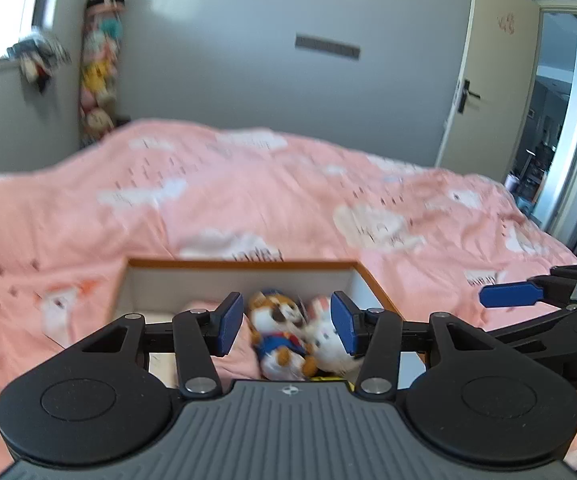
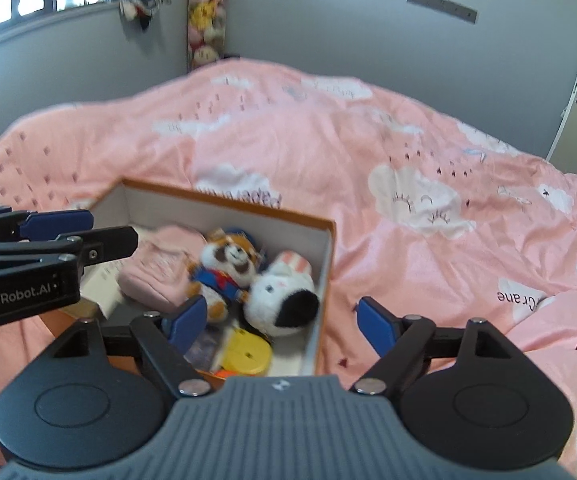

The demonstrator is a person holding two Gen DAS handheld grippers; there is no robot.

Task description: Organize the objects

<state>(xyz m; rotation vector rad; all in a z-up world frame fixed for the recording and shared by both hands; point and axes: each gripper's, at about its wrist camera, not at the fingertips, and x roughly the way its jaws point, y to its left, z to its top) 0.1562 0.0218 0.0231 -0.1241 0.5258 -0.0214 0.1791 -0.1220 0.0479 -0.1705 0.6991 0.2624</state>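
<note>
Orange-rimmed white cardboard box point(image 2: 325, 264) set on pink cloud-print bed quilt point(image 2: 368, 140); brown-white raccoon plush point(image 2: 228, 268), white rabbit plush point(image 2: 280, 296) held inside. Left gripper point(image 1: 287, 322) and right gripper point(image 2: 276, 326) kept wide apart, nothing gripped.

Left gripper point(image 1: 287, 322) spread wide, unladen; right gripper point(image 2: 282, 320) likewise, beside it.
</note>
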